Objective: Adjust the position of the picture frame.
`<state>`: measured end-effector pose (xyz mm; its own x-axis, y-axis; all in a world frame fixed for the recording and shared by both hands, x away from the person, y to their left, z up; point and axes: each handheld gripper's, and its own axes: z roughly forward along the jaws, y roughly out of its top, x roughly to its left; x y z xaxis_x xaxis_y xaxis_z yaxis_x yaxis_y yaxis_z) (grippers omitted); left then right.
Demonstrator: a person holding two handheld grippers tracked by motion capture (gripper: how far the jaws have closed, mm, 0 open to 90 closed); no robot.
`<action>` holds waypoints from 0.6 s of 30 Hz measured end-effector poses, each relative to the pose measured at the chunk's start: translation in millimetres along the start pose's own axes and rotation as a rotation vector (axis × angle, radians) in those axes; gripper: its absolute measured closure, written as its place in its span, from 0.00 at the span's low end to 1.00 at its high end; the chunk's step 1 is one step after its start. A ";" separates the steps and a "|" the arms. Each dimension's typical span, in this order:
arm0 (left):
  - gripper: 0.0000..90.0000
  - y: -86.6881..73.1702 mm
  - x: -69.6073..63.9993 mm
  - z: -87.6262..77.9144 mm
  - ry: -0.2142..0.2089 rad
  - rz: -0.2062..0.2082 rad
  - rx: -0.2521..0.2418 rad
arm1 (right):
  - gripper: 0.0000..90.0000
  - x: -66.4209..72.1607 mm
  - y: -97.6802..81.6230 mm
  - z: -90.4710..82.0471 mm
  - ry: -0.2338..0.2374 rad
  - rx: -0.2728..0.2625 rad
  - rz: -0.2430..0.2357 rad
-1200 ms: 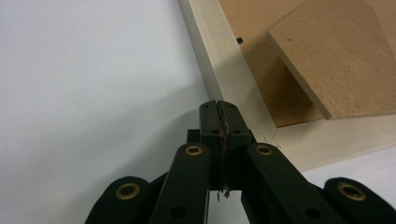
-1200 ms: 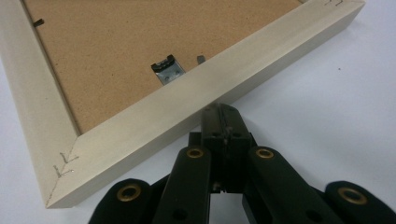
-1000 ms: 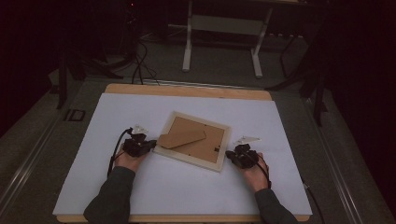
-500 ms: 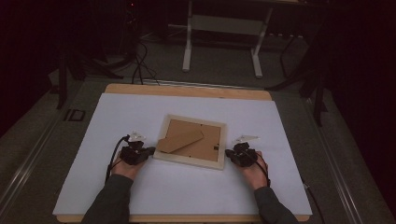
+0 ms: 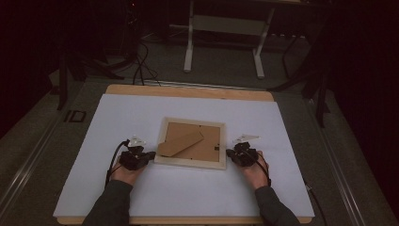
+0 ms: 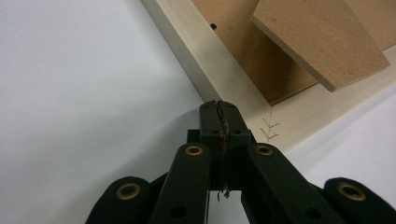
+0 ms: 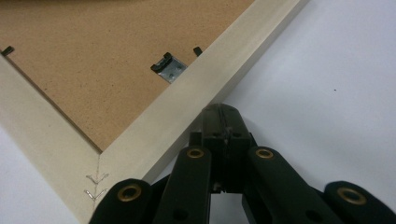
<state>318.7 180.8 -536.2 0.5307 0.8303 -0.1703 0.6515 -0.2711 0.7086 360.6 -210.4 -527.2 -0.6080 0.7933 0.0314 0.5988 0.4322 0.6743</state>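
Note:
A picture frame (image 5: 190, 163) lies face down on the white sheet, its cream wooden border around a brown backing board (image 5: 207, 146) with a stand flap (image 5: 181, 143). My left gripper (image 5: 151, 155) is shut, its tips touching the frame's near-left corner. In the left gripper view the shut tips (image 6: 219, 107) meet the cream border (image 6: 210, 60) beside the corner staples, under the raised flap (image 6: 322, 42). My right gripper (image 5: 229, 153) is shut too, against the frame's right side near its front corner. In the right gripper view its tips (image 7: 223, 112) press the border (image 7: 187, 98) below a metal hanger clip (image 7: 167, 66).
The white sheet (image 5: 282, 141) covers a wooden table (image 5: 188, 90), with bare sheet on both sides of the frame and in front of it. A metal stand (image 5: 223, 28) and cables (image 5: 141, 66) are on the dark floor beyond the far edge.
The frame has turned a little and now lies squarer to the table. My left gripper has drawn back toward the near edge along with the frame's left corner. The right gripper has stayed put.

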 end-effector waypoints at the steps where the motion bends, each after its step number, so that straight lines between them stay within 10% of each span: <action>1: 1.00 -0.7 -0.2 -0.6 -0.002 -0.002 -0.001 | 1.00 0.7 0.2 0.1 -0.002 0.000 -0.001; 18: 1.00 -13.1 3.8 -16.5 -0.007 -0.022 -0.014 | 1.00 11.5 9.5 9.6 0.012 -0.002 -0.008</action>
<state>303.3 195.6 -534.8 0.5199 0.8326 -0.1911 0.6555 -0.2455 0.7142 364.3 -193.1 -527.5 -0.6194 0.7843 0.0347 0.5924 0.4378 0.6763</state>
